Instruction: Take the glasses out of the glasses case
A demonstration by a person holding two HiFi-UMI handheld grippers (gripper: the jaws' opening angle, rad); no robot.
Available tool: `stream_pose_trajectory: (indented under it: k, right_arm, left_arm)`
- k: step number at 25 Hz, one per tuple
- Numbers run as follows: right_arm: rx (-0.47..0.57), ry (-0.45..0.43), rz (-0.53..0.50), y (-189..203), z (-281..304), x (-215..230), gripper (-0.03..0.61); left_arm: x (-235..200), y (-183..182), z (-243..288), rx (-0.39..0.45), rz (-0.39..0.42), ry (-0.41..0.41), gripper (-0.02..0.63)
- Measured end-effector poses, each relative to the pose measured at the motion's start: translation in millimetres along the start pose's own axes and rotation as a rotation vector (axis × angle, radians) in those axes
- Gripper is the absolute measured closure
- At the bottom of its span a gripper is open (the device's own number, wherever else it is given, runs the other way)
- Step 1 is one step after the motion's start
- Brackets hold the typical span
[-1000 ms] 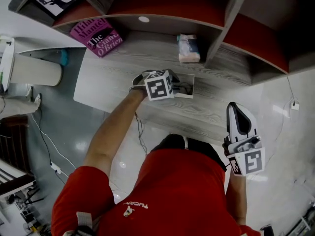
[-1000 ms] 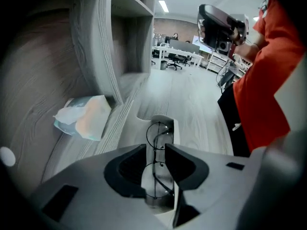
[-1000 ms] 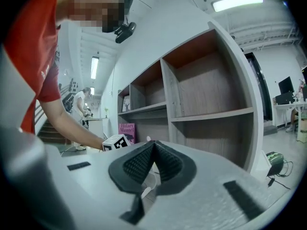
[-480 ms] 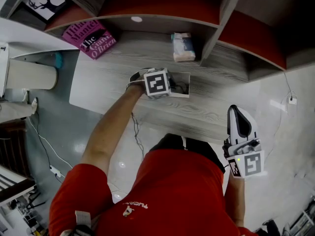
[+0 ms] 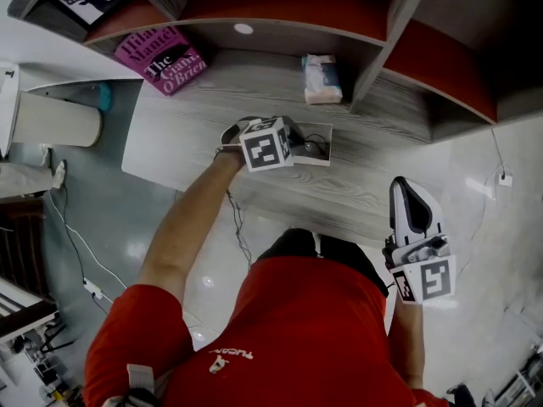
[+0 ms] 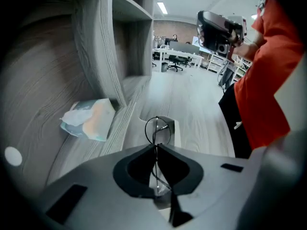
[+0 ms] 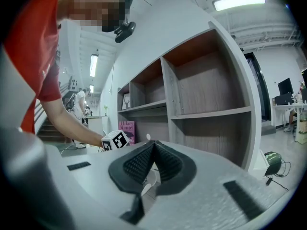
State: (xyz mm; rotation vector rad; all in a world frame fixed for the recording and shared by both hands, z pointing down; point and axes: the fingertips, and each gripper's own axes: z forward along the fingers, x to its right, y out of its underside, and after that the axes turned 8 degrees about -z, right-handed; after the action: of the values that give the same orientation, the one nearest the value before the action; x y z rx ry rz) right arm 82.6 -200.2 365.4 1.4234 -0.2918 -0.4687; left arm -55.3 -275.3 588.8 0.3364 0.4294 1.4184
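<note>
The glasses case (image 5: pixel 321 146) lies open on the grey wood desk (image 5: pixel 204 108), a pale tray in the left gripper view (image 6: pixel 172 134). Thin wire-rimmed glasses (image 6: pixel 157 127) stand up out of it. My left gripper (image 6: pixel 156 150) points steeply down over the case. Its jaws are closing, and the glasses' frame runs between the dark pads (image 6: pixel 141 164), which pinch it. In the head view the marker cube hides most of the left gripper (image 5: pixel 295 146). My right gripper (image 5: pixel 407 195) hangs off the desk's near right edge, shut and empty, as the right gripper view (image 7: pixel 153 146) shows.
A tissue pack (image 5: pixel 322 80) lies at the back of the desk beside a shelf divider (image 5: pixel 382 41). A pink book (image 5: pixel 165 62) sits at the back left. A white cylinder (image 5: pixel 55 124) stands on the floor at left. A cable (image 5: pixel 240 227) hangs from the desk's front edge.
Almost nothing differs in the head view: my left gripper stays over the open case and my right gripper holds still at the right. Only the camera has drifted a little.
</note>
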Motion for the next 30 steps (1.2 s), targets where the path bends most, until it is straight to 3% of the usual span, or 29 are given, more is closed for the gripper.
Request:
stream_pose_trajectory:
  k: [7,11,17,30]
  right_arm:
    - [0.026,-0.035,-0.004,-6.6,2.5,-7.1,0.574]
    - [0.044,-0.056,-0.009,-11.8,3.9,-12.4,0.574]
    - [0.085,-0.091,-0.013,-24.6,8.3,-19.0,0.574]
    - [0.154,-0.194,-0.019,-47.3,15.6,-44.3,0.574]
  left_arm:
    - [-3.7,-17.7,-33.0,0.122,0.002,-0.129,0.592]
    - [-2.8,-33.2,-59.7,0.235,-0.028,-0.221,0.592]
    - [5.6,-56.1,-110.0,0.476,-0.139,-0.356,0.592]
    - [61.0,-106.0,-220.8,1.054,-0.408,-0.533,0.594]
